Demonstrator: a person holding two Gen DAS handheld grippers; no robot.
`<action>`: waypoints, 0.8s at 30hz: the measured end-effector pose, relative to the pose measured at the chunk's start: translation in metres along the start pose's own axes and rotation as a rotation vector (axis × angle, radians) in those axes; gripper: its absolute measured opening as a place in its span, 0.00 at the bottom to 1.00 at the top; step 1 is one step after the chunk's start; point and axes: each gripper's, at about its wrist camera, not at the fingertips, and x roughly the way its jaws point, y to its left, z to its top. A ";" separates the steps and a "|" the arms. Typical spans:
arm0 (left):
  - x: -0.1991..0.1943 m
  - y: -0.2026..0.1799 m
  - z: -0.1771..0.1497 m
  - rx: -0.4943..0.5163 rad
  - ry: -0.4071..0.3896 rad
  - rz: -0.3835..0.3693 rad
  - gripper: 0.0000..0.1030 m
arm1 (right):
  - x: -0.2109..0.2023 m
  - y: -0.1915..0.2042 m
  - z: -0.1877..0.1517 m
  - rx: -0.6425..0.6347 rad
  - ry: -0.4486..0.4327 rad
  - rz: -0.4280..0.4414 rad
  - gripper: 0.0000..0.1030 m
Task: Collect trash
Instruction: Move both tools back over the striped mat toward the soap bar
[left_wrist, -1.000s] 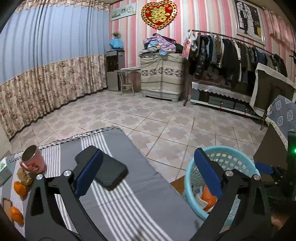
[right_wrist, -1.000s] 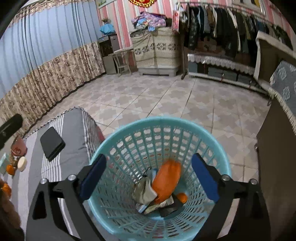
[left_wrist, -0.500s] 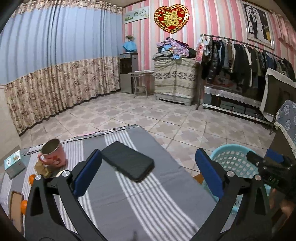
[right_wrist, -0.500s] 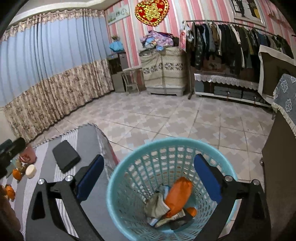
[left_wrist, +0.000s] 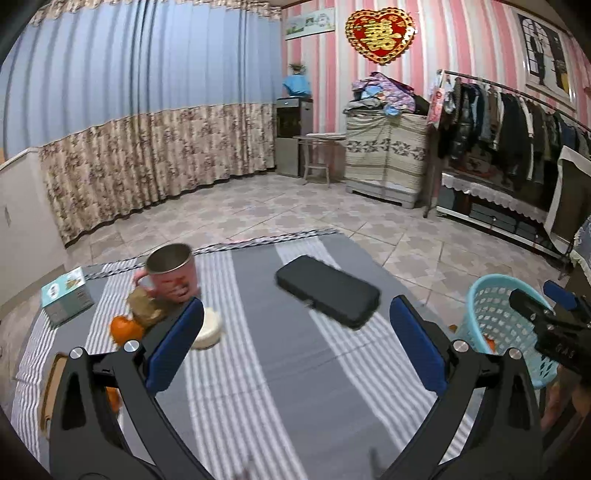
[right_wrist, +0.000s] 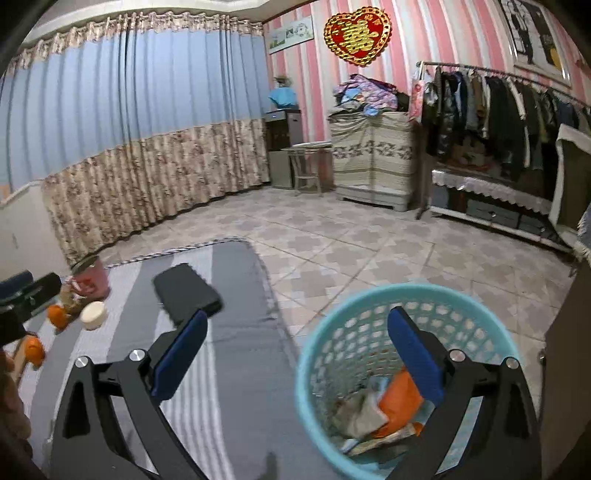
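A light blue mesh trash basket (right_wrist: 373, 302) stands on the floor at the table's right end, with an orange wrapper (right_wrist: 400, 397) and crumpled paper inside; it also shows in the left wrist view (left_wrist: 495, 295). My right gripper (right_wrist: 297, 356) is open and empty, above the basket's near left rim. My left gripper (left_wrist: 295, 345) is open and empty above the grey striped tablecloth (left_wrist: 280, 387). Left on the table lie a brown crumpled wrapper (left_wrist: 146, 308), an orange peel piece (left_wrist: 125, 328) and a white round lid (left_wrist: 208, 325).
A black phone (left_wrist: 327, 290) lies mid-table. A pink mug (left_wrist: 173, 273) and a teal box (left_wrist: 66, 295) stand at the left. More orange pieces (right_wrist: 33, 349) lie at the table's left edge. Tiled floor, curtains and a clothes rack lie beyond.
Both grippers have swung left and lifted away from the basket. The left view now faces the mug and the scraps at the table's left; the right gripper has moved off the basket's middle.
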 end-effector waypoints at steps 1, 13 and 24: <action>-0.001 0.005 -0.001 -0.001 0.003 0.007 0.95 | 0.000 0.003 -0.001 0.003 0.001 0.007 0.93; -0.018 0.068 -0.028 -0.054 0.029 0.096 0.95 | 0.001 0.049 -0.015 -0.016 0.015 0.062 0.93; -0.032 0.132 -0.063 -0.121 0.088 0.178 0.95 | 0.012 0.102 -0.036 -0.141 0.058 0.100 0.93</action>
